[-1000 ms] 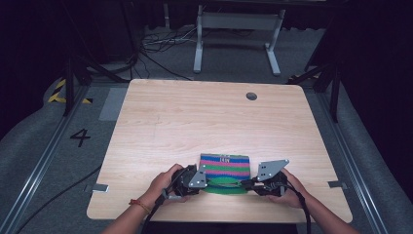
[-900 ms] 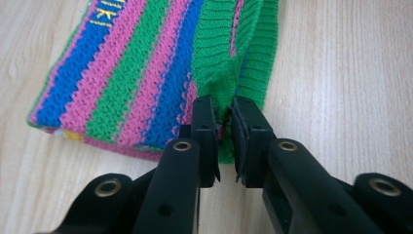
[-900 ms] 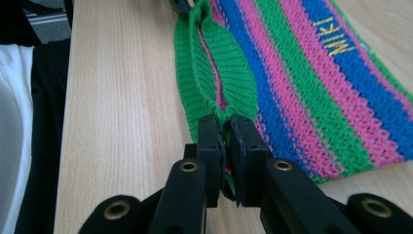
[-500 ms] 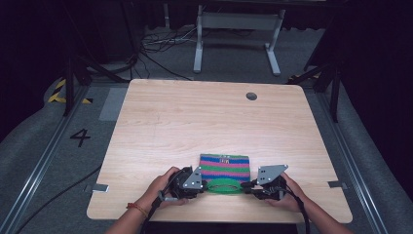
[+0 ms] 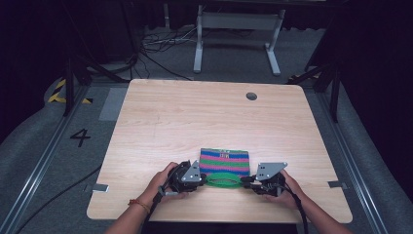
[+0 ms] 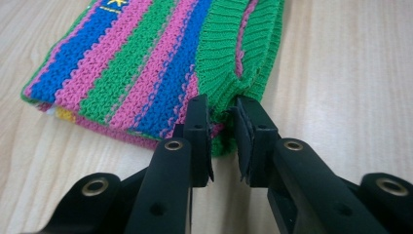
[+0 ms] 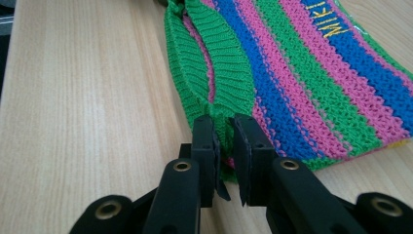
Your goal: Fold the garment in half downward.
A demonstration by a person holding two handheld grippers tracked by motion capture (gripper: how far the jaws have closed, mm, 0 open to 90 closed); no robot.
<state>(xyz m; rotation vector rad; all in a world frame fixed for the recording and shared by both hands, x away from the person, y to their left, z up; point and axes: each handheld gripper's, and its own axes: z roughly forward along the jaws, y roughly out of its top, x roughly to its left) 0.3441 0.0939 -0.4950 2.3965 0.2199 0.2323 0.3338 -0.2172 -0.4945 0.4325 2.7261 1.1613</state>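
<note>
A knitted piece (image 5: pixel 224 161) in blue, pink and green stripes lies flat near the table's front edge. Its green ribbed cuff (image 5: pixel 223 180) faces the person and gapes as a narrow loop. My left gripper (image 5: pixel 200 179) is shut on the cuff's left end, and the left gripper view shows the jaws pinching green rib (image 6: pixel 229 73) at the gripper (image 6: pixel 223 109). My right gripper (image 5: pixel 245 181) is shut on the cuff's right end. In the right gripper view the gripper (image 7: pixel 223 124) clamps the rib (image 7: pixel 226 63) beside the striped body (image 7: pixel 311 83) with yellow lettering.
The wooden table (image 5: pixel 195 117) has a round cable hole (image 5: pixel 251 96) at the back right. Its front edge runs just behind both hands. A grey metal stand (image 5: pixel 236 29) and cables lie on the floor beyond the table.
Both hands have shifted only slightly. The green cuff now stands a little more open between the two grippers.
</note>
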